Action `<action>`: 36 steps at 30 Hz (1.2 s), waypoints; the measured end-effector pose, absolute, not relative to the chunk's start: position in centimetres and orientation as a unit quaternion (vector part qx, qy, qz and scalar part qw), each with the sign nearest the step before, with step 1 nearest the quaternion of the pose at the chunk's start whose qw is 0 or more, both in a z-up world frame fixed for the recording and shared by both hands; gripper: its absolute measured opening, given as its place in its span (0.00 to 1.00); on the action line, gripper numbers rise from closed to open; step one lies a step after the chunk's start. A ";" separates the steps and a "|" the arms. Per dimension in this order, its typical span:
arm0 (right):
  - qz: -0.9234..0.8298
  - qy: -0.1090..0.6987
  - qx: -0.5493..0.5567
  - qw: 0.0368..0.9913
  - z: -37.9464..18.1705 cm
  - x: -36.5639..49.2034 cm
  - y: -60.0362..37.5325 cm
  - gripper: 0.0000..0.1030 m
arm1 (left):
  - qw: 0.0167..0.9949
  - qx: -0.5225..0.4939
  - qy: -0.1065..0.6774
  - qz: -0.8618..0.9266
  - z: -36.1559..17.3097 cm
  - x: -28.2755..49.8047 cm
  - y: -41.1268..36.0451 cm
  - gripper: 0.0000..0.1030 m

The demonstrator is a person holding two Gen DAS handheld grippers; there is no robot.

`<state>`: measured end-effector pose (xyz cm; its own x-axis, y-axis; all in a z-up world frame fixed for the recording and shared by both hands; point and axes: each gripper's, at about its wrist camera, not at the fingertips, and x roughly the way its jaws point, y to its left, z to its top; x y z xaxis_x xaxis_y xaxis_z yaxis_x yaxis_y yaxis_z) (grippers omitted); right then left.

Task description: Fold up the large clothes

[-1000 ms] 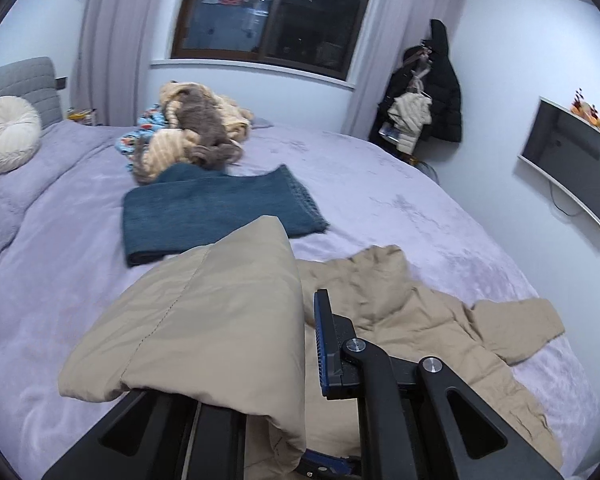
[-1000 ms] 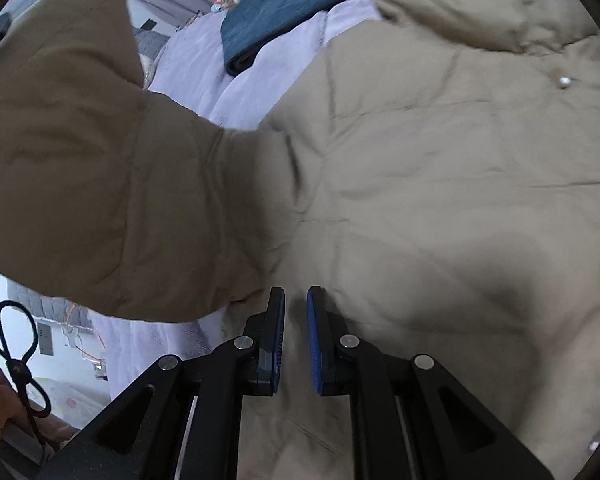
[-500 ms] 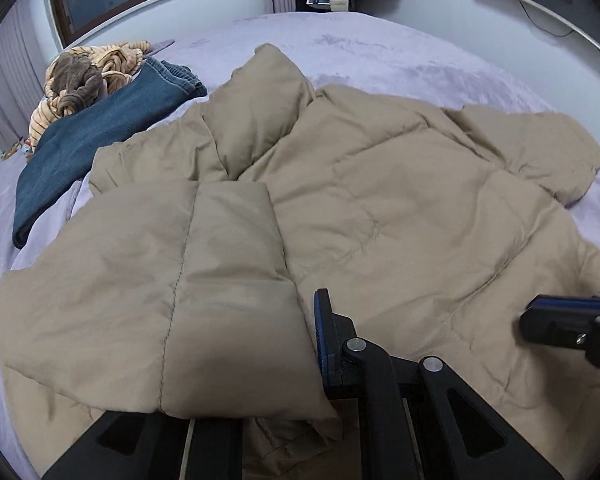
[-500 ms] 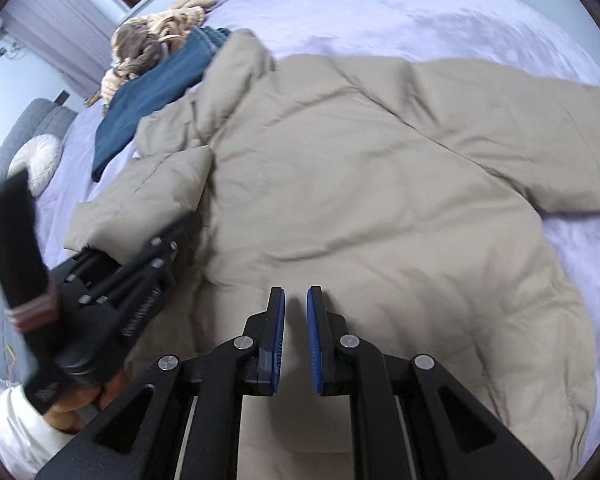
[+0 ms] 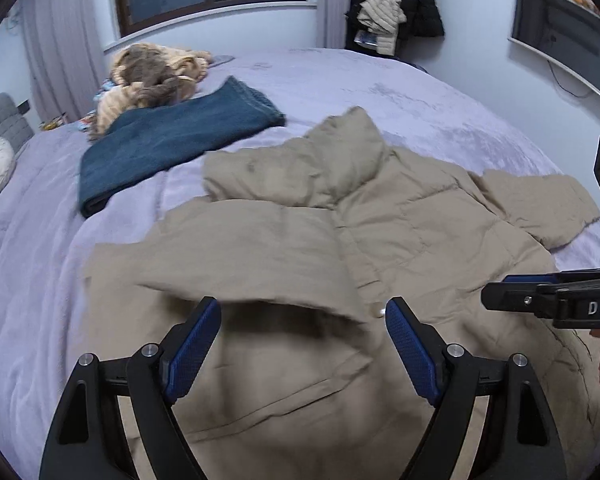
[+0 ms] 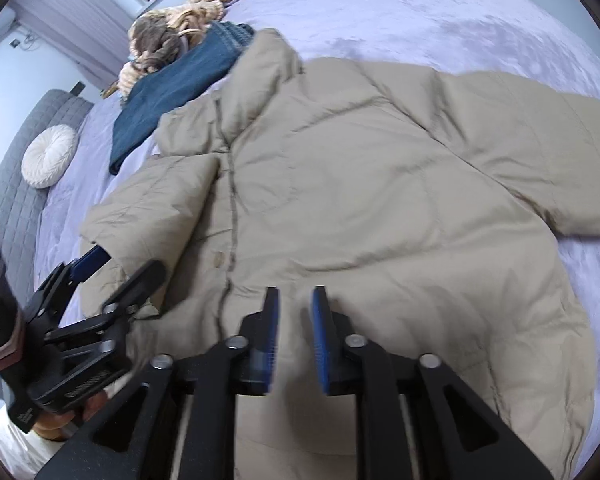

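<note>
Nearest, the left gripper (image 5: 302, 312) has just been opening; its jaws stand wide apart, the folded sleeve (image 5: 260, 248) lying loose between them. The right gripper (image 6: 294, 304), at three o'clock, has been parting too, empty over the beige padded coat (image 6: 380, 184) spread on the bed (image 5: 420, 92). Folded jeans (image 5: 172, 136) lie at eleven o'clock.

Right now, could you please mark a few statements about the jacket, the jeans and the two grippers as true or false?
1. The beige puffer jacket lies spread on the lilac bed. True.
2. The left gripper is clamped shut on a sleeve. False: its jaws have just been opening and stand wide, the sleeve lying loose between them.
3. The folded jeans lie beyond the jacket's collar. True.
4. The right gripper is gripping the round white cushion. False: the cushion lies at the headboard, and the gripper's jaws, just opening, hold nothing.
</note>
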<state>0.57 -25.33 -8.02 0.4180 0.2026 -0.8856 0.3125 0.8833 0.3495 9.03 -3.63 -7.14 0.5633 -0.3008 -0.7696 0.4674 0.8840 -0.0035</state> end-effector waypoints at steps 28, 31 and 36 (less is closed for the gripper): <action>-0.075 0.524 0.144 0.836 -9.2 8.5 -19.3 0.12 | 0.859 -0.025 0.506 0.071 -16.7 12.2 13.0 0.83; -0.106 0.548 0.231 0.797 -12.7 6.9 -23.0 0.11 | 0.857 -0.011 0.512 0.053 -16.0 12.0 12.9 0.83; -0.085 0.540 0.268 0.793 -12.9 5.7 -24.2 0.11 | 0.844 0.008 0.536 -0.006 -13.7 10.6 14.1 0.83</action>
